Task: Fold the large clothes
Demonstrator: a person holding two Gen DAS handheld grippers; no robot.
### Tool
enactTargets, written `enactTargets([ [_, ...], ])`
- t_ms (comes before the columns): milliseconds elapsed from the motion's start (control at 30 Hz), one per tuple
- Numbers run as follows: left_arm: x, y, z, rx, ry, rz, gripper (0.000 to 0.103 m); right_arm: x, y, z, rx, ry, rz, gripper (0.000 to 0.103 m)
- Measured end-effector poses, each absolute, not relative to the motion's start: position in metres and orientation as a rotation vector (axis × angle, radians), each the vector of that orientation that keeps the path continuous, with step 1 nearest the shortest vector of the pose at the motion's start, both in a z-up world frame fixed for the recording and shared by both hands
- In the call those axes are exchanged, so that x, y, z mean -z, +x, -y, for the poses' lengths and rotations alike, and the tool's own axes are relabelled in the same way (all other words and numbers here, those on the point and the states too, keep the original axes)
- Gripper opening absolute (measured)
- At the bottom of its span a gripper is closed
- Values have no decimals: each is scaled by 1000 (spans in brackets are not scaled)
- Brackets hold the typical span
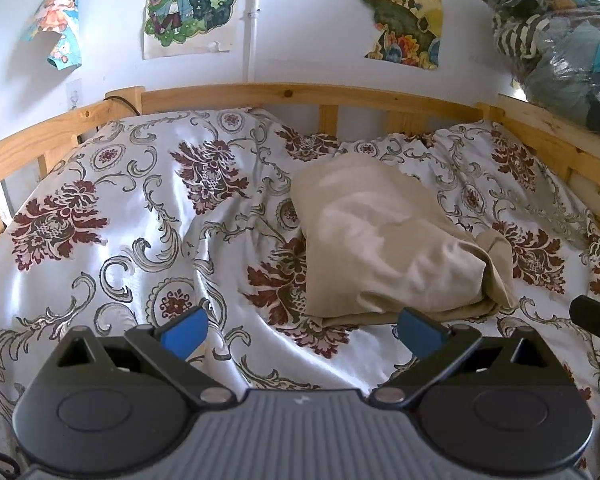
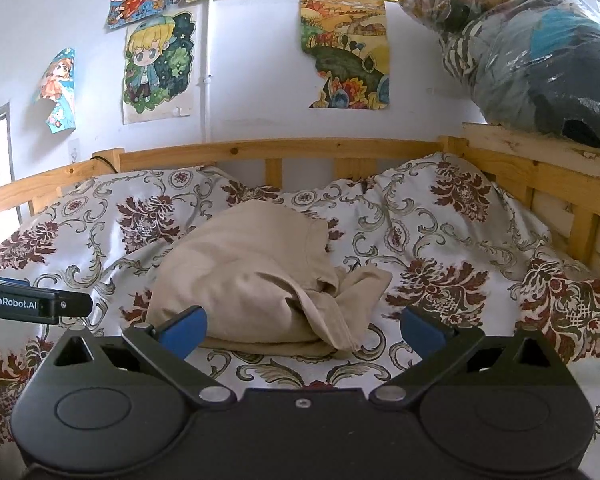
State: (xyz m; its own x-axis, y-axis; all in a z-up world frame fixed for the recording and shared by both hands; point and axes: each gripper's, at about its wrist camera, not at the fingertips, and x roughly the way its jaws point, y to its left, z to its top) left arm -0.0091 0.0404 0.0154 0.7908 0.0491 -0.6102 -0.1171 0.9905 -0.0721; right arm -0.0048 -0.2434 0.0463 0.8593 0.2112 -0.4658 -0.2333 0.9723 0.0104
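A beige garment (image 1: 388,240) lies folded in a compact bundle on the floral bed cover (image 1: 120,208); in the right wrist view the garment (image 2: 256,276) has a loose flap sticking out at its right side. My left gripper (image 1: 302,330) is open and empty, its blue pads just in front of the bundle's near edge, a little left of it. My right gripper (image 2: 302,330) is open and empty, jaws either side of the bundle's near edge without touching it. The left gripper's body (image 2: 32,300) shows at the left edge of the right wrist view.
A wooden bed rail (image 1: 300,94) runs along the far and right sides of the bed (image 2: 560,184). A plastic bag of clothes (image 2: 532,64) sits on the rail at the upper right. Posters (image 2: 160,68) hang on the white wall.
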Motion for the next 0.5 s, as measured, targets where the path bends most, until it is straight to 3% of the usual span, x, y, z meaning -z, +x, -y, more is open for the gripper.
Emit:
enactTargets([
  [500, -16, -9, -40, -90, -107, -651, 102, -47, -5, 246, -226, -34, -487, 102],
])
